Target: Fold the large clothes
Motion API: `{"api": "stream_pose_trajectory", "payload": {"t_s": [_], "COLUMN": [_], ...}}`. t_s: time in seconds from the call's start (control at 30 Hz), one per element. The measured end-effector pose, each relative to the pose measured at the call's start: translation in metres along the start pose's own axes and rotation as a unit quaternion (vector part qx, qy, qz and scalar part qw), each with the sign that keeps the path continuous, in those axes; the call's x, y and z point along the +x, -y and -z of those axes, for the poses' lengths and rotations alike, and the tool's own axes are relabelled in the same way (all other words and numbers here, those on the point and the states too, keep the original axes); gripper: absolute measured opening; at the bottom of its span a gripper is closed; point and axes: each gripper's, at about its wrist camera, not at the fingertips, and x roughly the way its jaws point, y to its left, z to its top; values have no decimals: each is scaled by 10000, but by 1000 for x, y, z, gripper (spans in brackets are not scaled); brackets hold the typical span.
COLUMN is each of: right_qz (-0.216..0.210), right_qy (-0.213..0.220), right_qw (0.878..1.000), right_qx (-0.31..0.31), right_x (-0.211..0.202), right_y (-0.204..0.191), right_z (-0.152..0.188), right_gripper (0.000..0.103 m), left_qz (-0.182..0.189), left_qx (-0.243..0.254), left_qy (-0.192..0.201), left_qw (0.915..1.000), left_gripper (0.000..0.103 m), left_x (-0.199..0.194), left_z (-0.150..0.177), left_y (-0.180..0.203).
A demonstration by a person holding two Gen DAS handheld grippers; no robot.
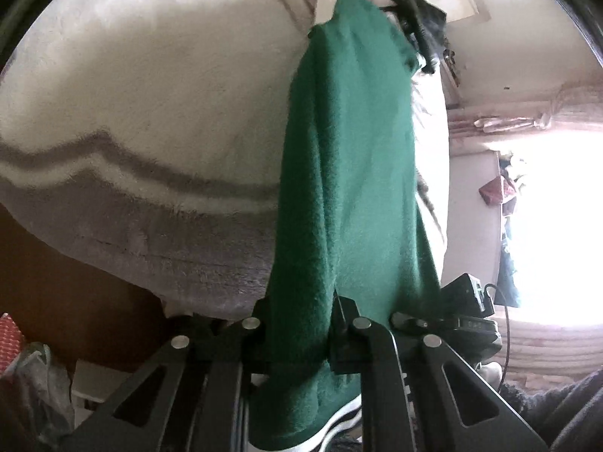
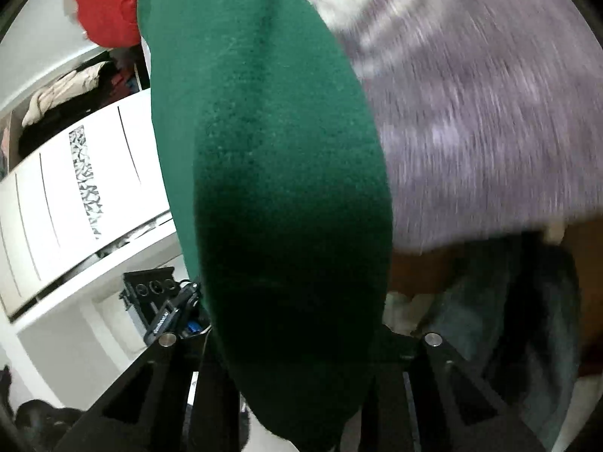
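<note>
A dark green fleece garment [image 1: 346, 173] hangs stretched between both grippers, above a fluffy cream and grey blanket [image 1: 150, 94]. My left gripper [image 1: 297, 339] is shut on one end of the green garment, which runs up and away from its jaws. In the right wrist view the green garment [image 2: 264, 150] fills the middle and covers the fingers of my right gripper [image 2: 301, 342], which is shut on its other end. The right gripper also shows far off in the left wrist view [image 1: 414, 26], at the garment's top end.
The blanket [image 2: 471, 113] is blurred in the right wrist view. A white cabinet [image 2: 75, 188] with clothes on a shelf stands at left. A red garment [image 2: 105, 3] hangs at top left. A bright window [image 1: 546, 218] is at right. A dark device [image 2: 150, 293] sits nearby.
</note>
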Motion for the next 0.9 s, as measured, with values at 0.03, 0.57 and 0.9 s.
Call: {"api": "stream_pose_trajectory", "payload": {"t_s": [0.03,0.57,0.9], "right_qz": [-121,1304,3027], "right_qy": [-19,1600,2142], "right_qw": [9999,9591,8935], "right_qx": [37,-1937,-2532], "right_x": [-3,-100,-69], "right_y": [-7,-212,-264], "right_z": [4,-95,-193], "right_gripper": [22,21,21], "left_qz": [58,-568,-1179], "left_qx": [19,1996,1816], "left_qy": [9,1075,884], "left_qw": [10000,9723,9723], "left_gripper": [12,12,13], "left_x": [-2,12,80], "left_z": [-6,-165,-254], "left_y": [7,133,144]}}
